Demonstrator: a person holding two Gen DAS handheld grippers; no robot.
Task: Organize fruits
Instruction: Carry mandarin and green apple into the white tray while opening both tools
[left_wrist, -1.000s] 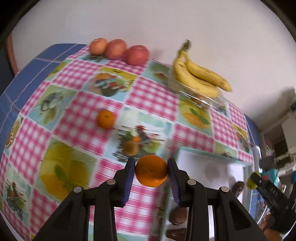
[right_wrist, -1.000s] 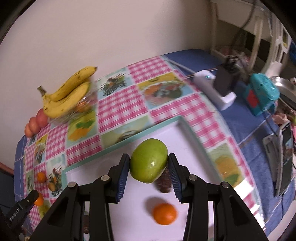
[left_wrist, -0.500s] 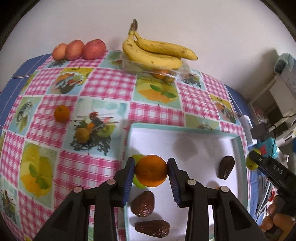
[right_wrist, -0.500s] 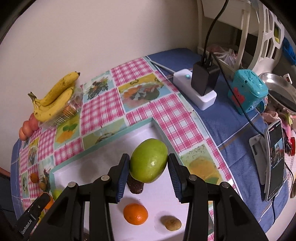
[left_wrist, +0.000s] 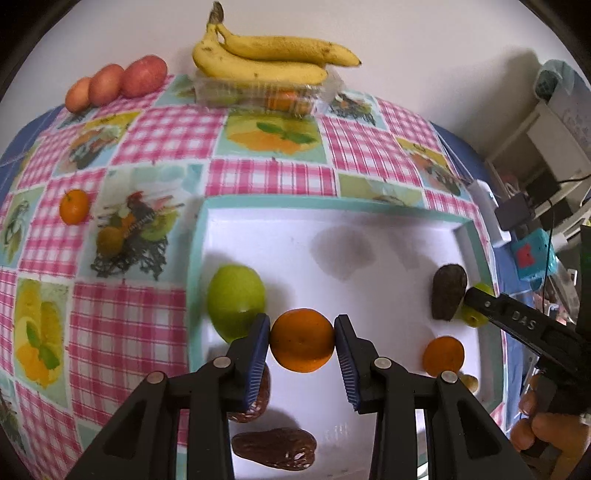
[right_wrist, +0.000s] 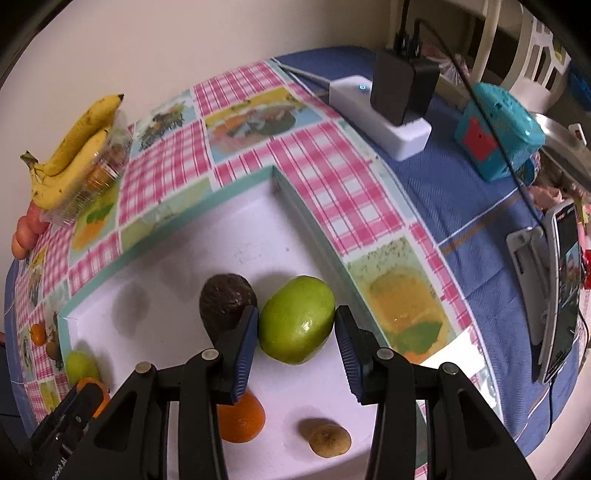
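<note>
Left gripper (left_wrist: 302, 341): clamped on an orange (left_wrist: 302, 340), held above the white tray (left_wrist: 332, 210).
Right gripper (right_wrist: 295, 328): clamped on a green fruit (right_wrist: 296, 319), low over the tray's right end, just beside the avocado (right_wrist: 227, 301).
In the tray: another green fruit (left_wrist: 235, 295) at the left edge, a second orange (right_wrist: 242, 422), a small brown fruit (right_wrist: 327, 437), two dark fruits near the left gripper.
Off the tray: one small orange (left_wrist: 74, 206) on the cloth, bananas (left_wrist: 266, 61) on a clear box, three apples (left_wrist: 118, 81) by the wall.
Just changed: a second ago the left gripper's orange hung over the checked cloth; now it is over the tray. The right gripper has swung toward the tray's corner.
Meaning: both fruits look ready to set down; the loose orange is left to fetch.
</note>
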